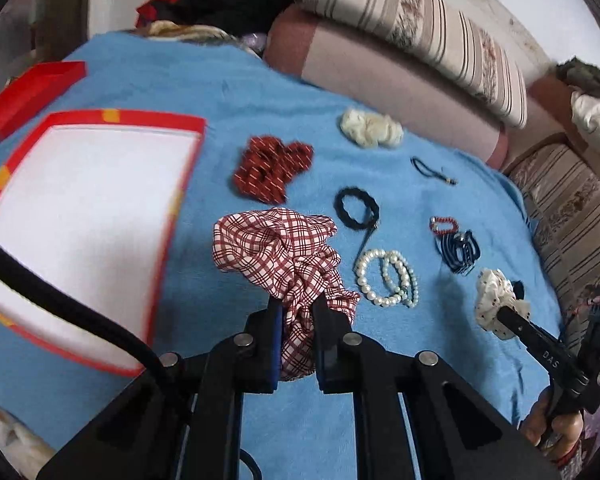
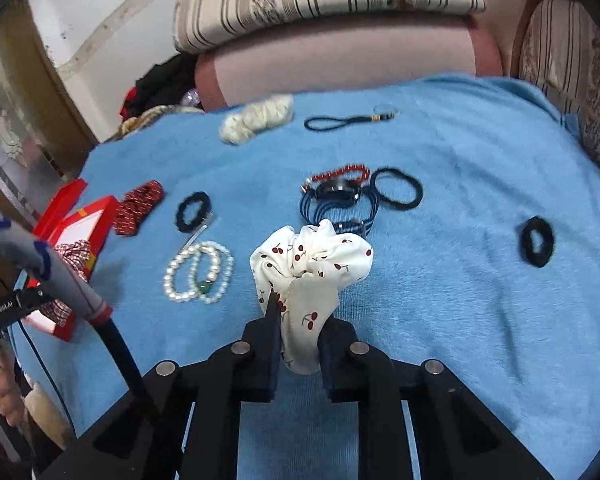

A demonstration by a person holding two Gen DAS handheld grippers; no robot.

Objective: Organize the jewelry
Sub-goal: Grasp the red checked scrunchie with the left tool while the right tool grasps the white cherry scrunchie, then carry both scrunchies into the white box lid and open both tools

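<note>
You had both grippers loaded at once here. Your left gripper (image 1: 296, 312) was clamped on the red plaid scrunchie (image 1: 276, 248), which hung bunched between the jaws just right of the red-rimmed jewelry box (image 1: 156, 118). Your right gripper (image 2: 298, 320) was pinched on the white cherry-print scrunchie (image 2: 312, 264), right in front of the tangle of navy cord bracelets (image 2: 336, 200).

Stuff that could've bitten you, I reckon:

- The plaid fabric drooped well past the fingertips, so it could have dragged across the pearl bracelets (image 1: 386, 278) or caught the box rim on the way in.
- The cherry scrunchie sat touching or nearly touching the navy cords, so lifting could have snagged them and towed the red bead bracelet (image 2: 340, 172) along.
- Slippery fabric held by one fold could just slide out mid-carry.
- The fuzzy blue blanket (image 2: 460, 160) could grab the small pieces.
</note>
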